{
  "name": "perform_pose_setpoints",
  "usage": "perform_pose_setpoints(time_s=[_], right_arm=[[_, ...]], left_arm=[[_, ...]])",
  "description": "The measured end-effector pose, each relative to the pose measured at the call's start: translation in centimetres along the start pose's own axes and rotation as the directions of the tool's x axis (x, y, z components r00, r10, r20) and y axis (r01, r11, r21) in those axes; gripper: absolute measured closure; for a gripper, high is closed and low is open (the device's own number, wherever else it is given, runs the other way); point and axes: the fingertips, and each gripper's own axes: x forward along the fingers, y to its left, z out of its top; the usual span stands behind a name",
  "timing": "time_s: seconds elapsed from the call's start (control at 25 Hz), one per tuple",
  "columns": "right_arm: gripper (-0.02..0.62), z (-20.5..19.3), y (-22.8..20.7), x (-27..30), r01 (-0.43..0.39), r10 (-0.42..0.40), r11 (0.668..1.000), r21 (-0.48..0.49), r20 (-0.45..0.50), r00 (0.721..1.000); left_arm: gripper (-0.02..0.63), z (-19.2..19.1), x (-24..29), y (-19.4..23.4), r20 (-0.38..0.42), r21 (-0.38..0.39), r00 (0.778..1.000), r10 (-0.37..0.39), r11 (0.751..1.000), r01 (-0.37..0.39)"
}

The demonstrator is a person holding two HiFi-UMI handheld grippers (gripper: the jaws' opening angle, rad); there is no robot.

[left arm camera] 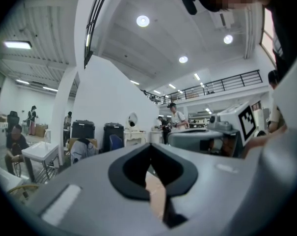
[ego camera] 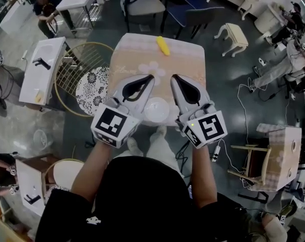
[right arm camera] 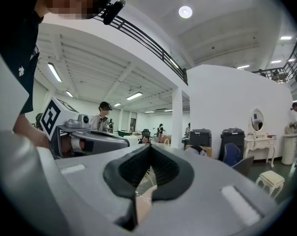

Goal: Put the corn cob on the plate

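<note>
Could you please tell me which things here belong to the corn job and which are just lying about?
For the job:
corn cob, plate, table, left gripper, right gripper

Just lying about:
white stool, grey chair, washbasin

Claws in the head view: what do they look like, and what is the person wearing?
The left claw and right claw are light grey tapering shells with black teardrop-shaped pads inside. Each carries a white cube printed with black square markers. A small green light glows on the right one. The person wears a black short-sleeved top.
</note>
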Motion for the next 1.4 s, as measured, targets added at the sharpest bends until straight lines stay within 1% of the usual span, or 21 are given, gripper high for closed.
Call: perform_pose_setpoints(time_s=[0.12, 0.24, 0.32, 0.56, 0.8, 0.92, 1.0, 1.24, 1.4], right_arm=[[0.592, -0.5, -1.3, 0.5, -0.012, 0.012, 1.000, 0.009, -0.006, 1.000], [0.594, -0.9, -2.7, 1.2, -0.030, 0.030, 0.999, 0.012, -0.010, 0.999], [0.592, -1.0, -3.8, 1.7, -0.040, 0.040, 0.999, 0.016, -0.009, 0.999], [0.593, -1.8, -7.5, 3.4, -0.074, 0.075, 0.997, 0.030, -0.012, 0.997], [0.594, -3.3, -10.2, 5.7, -0.128, 0.129, 0.991, 0.046, -0.028, 0.991], [0.593, -4.4, -12.0, 6.3, -0.148, 0.150, 0.987, 0.057, -0.042, 0.988], [0.594, -5.2, -13.0, 7.0, -0.162, 0.165, 0.985, 0.065, -0.053, 0.985], [0.593, -7.5, -15.5, 9.7, -0.195, 0.200, 0.978, 0.072, -0.084, 0.976], [0.592, -8.8, -16.8, 11.5, -0.214, 0.222, 0.973, 0.084, -0.096, 0.970]], left_arm=[[0.601, -0.2, 1.2, 0.4, -0.009, -0.011, 1.000, 0.016, 1.000, -0.016], [0.601, -0.2, 2.2, 1.6, 0.008, -0.044, 0.998, 0.060, 0.997, -0.060], [0.601, -0.1, 2.9, 2.4, 0.011, -0.051, 0.996, 0.087, 0.995, -0.087], [0.601, -0.6, 5.5, 3.9, -0.012, -0.049, 0.988, 0.153, 0.987, -0.153], [0.601, -1.8, 7.7, 5.4, -0.058, -0.056, 0.978, 0.200, 0.977, -0.203], [0.601, -2.6, 9.3, 5.8, -0.069, -0.093, 0.972, 0.224, 0.969, -0.229], [0.601, -3.2, 10.0, 6.2, -0.079, -0.106, 0.966, 0.247, 0.961, -0.254], [0.601, -4.9, 11.9, 8.1, -0.123, -0.093, 0.946, 0.301, 0.945, -0.313], [0.601, -6.1, 12.6, 9.6, -0.148, -0.100, 0.928, 0.343, 0.928, -0.359]])
